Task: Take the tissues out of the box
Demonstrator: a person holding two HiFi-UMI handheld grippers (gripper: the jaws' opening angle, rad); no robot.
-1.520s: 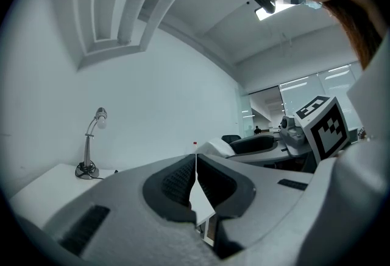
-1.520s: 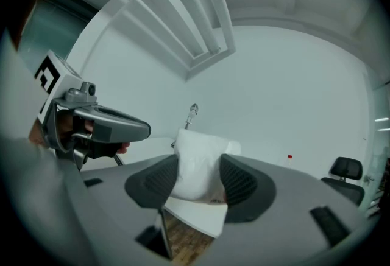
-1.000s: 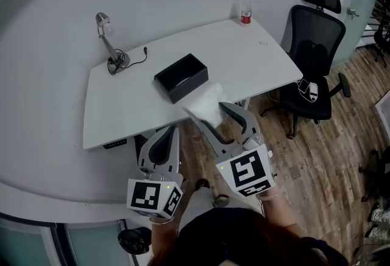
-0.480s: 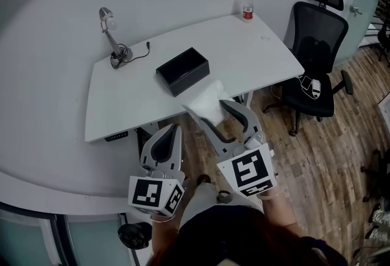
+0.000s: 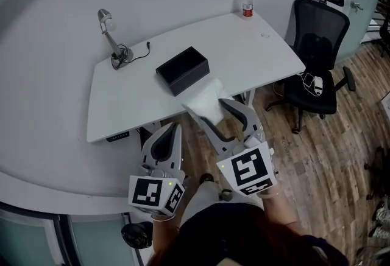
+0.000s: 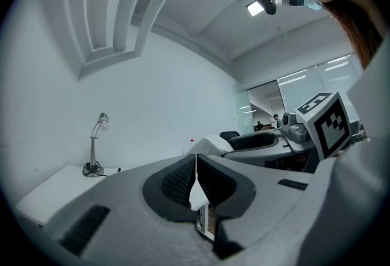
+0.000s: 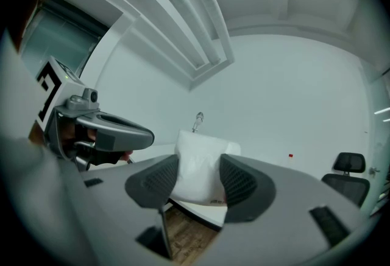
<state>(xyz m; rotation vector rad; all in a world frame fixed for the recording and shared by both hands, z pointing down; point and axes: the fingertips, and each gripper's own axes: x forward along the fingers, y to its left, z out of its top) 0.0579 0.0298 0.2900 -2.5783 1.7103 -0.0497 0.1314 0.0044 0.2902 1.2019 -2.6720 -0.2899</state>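
Observation:
The black tissue box [image 5: 183,69] lies open-topped on the white desk [image 5: 244,52]. A white pack of tissues [image 5: 206,101] hangs in the air off the desk's front edge, clamped between the jaws of my right gripper [image 5: 217,117]. In the right gripper view the tissue pack [image 7: 198,167] fills the gap between both pads, so the right gripper [image 7: 198,178] is shut on it. My left gripper [image 5: 175,129] hovers lower left of the pack, below the desk edge, jaws together and empty. The left gripper [image 6: 195,178] shows its pads touching.
A desk lamp [image 5: 109,39] with a cable stands at the desk's back left. A bottle with a red cap [image 5: 247,3] stands at the back right corner. A black office chair [image 5: 320,58] sits right of the desk on wood flooring.
Both grippers and the tissue pack hold nearly the same place; the view has only shifted slightly.

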